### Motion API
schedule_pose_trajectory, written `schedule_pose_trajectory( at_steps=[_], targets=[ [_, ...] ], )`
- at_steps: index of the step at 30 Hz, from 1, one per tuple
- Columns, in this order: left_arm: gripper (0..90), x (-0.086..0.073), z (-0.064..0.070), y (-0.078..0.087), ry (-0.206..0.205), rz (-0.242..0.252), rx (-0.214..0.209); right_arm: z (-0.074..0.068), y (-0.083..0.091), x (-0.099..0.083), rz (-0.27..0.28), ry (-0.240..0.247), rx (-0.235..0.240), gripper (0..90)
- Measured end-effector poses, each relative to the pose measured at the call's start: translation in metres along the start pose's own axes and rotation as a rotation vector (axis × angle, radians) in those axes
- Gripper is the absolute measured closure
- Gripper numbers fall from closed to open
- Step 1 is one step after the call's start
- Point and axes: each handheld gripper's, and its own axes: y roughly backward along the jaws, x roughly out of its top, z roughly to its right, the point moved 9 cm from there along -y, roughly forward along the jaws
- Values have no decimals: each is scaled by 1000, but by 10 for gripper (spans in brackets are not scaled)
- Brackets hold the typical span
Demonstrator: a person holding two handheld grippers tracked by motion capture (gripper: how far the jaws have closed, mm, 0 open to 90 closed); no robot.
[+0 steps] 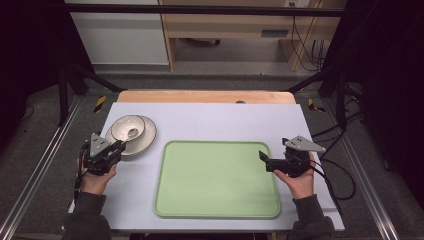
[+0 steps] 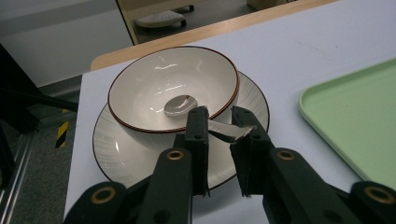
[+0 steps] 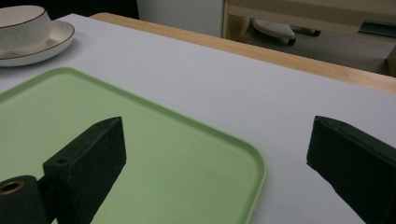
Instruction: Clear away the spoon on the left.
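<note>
A white bowl (image 1: 121, 128) with a brown rim sits on a matching plate (image 1: 148, 135) at the left of the table. In the bowl lies a metal spoon (image 1: 132, 133), and its handle reaches out over the near rim. My left gripper (image 1: 119, 148) is at the plate's near edge. In the left gripper view its jaws are nearly together on the handle of the spoon (image 2: 180, 105), just outside the bowl (image 2: 140, 88) and above the plate (image 2: 116, 149). My right gripper (image 1: 263, 157) hovers open over the right edge of the green tray (image 1: 215, 175), with nothing between its jaws (image 3: 217, 120).
The green tray (image 3: 140, 107) lies bare in the middle of a white mat (image 1: 210, 120). A wooden table edge (image 1: 205, 96) runs along the back, with dark frame posts beyond it. Cables trail off to the right of the table. Bowl (image 3: 21, 23) and plate (image 3: 56, 39) stand far left of the right gripper.
</note>
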Motion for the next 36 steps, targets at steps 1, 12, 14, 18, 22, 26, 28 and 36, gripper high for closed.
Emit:
schedule_pose_trajectory(
  at_steps=[1,12,14,18,22,26,28,36],
  targets=[
    [781,0,-1,0,-1,-1,3,0,0,0,-1,1,0,50],
    [843,0,-3,2,-3,-8,25,-1,-1,-1,-10,1,0,50],
    [855,0,-3,2,-3,-7,25,-1,-1,-2,-11,3,0,50],
    [871,0,-3,3,-4,-11,26,-1,-1,-2,-13,4,0,50],
    [878,0,-3,3,-4,-11,25,-1,-1,-2,-14,3,-1,50],
    [884,0,-4,4,-5,-11,30,-1,-1,-2,-13,2,0,50],
    [886,0,-3,5,-11,-15,33,0,-1,-2,-13,3,-1,50],
    [888,2,-5,7,-6,-11,39,0,-2,-2,-18,7,0,50]
  ],
)
